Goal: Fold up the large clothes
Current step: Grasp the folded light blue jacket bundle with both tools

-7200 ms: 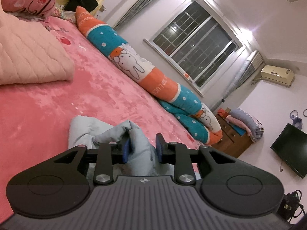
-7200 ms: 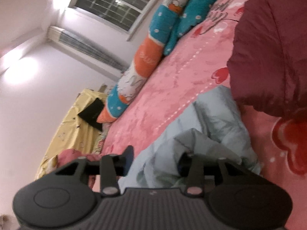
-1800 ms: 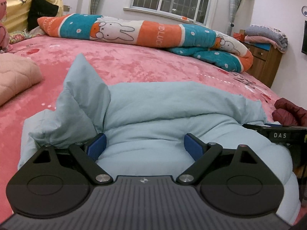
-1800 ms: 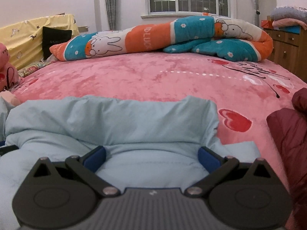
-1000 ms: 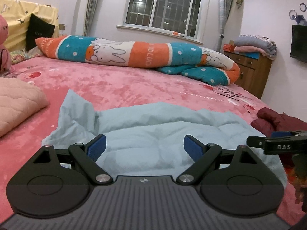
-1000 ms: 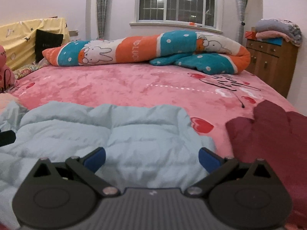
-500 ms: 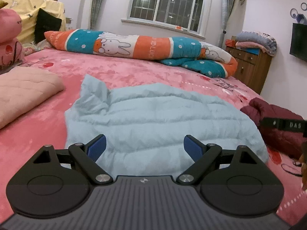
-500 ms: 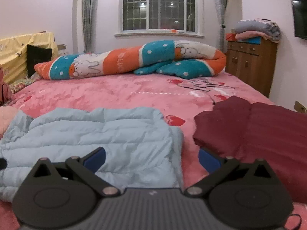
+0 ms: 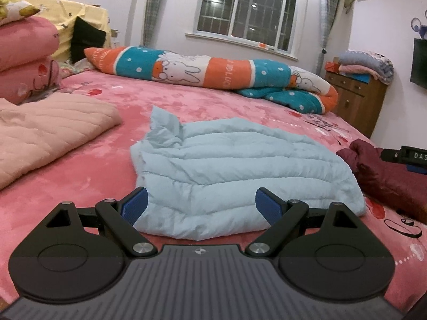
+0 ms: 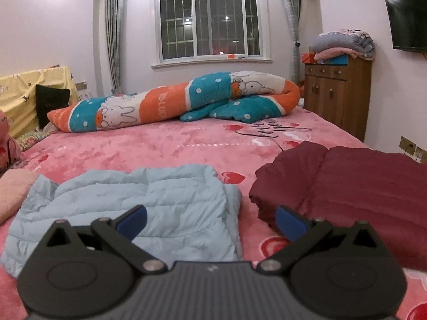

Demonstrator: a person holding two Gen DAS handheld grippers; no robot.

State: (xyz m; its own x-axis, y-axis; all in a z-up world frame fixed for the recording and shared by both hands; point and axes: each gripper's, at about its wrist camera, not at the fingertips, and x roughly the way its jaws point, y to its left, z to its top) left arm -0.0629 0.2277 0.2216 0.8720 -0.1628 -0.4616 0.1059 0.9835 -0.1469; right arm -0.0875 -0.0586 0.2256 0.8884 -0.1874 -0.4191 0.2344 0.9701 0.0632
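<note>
**Operator:** While both units are held over the bed [image 9: 80,186], report jaw state and the position of the work item.

**Gripper:** Left gripper [image 9: 200,204]: my jaws are spread wide and grip nothing. The blue pads [image 9: 134,204] stand apart with clear space between them. Right gripper [image 10: 210,222]: my jaws are likewise spread wide, with nothing between them.

**Operator:** Locate the garment.

**Gripper:** Light blue quilted jacket [image 9: 240,170] lies folded on the bed, directly ahead of my left jaws and just beyond their tips. One loose corner stands up at its far left. From my right jaws, the same jacket [image 10: 138,208] sits ahead and to the left; its right edge lies ahead of the gap between the jaws. Neither pair touches it.

**Operator:** Adjacent items?

**Gripper:** Dark red garment [image 10: 360,186] lies ahead and to the right of my right jaws, just beside the jacket, with a strip of bed between them. Pink quilted blanket [image 9: 50,130] lies ahead and to the left of my left jaws, apart from the jacket. Rolled rabbit-print quilt [image 10: 186,101] lies across the far side of the bed, well beyond both pairs of jaws.
</note>
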